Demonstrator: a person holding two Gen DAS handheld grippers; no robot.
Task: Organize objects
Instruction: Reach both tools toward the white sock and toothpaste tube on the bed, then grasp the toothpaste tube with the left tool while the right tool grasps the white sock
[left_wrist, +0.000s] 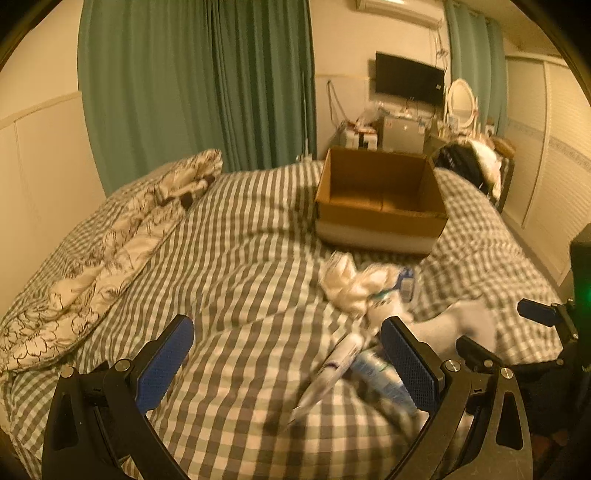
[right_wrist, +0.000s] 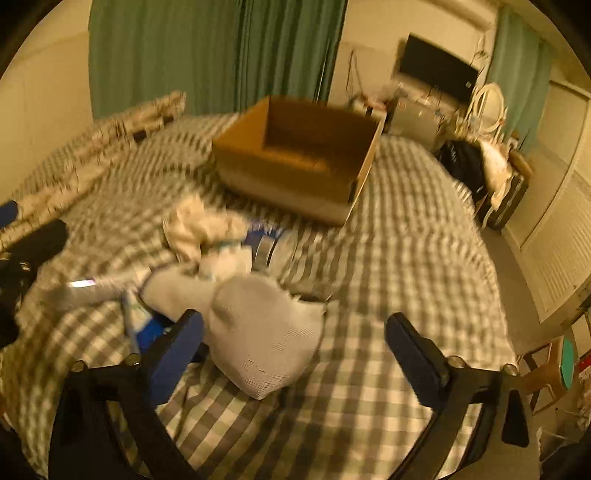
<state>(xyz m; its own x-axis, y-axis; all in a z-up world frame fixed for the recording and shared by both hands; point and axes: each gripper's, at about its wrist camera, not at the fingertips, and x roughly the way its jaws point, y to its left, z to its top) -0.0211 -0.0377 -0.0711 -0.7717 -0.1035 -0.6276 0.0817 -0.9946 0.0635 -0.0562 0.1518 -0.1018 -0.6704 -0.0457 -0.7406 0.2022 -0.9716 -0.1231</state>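
Your left tongs (left_wrist: 291, 363) stand wide open and hold nothing. One white tube (left_wrist: 330, 373) lies between their fingers, near the right one, its long axis going from near-left to far-right. One grey sock (right_wrist: 258, 332) lies on the bed (right_wrist: 388, 258) just inside the left finger of your right tongs (right_wrist: 295, 354), also wide open and empty. One cardboard box (right_wrist: 295, 158) stands beyond, open side up.

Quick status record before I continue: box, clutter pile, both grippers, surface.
box: open brown cardboard box, nothing visible inside, at far end of bed
surface: grey-and-white checked bedspread
pile: crumpled white cloth, white tube, pale grey sock, all outside box
left gripper: open, holding nothing
right gripper: open, sock between fingers
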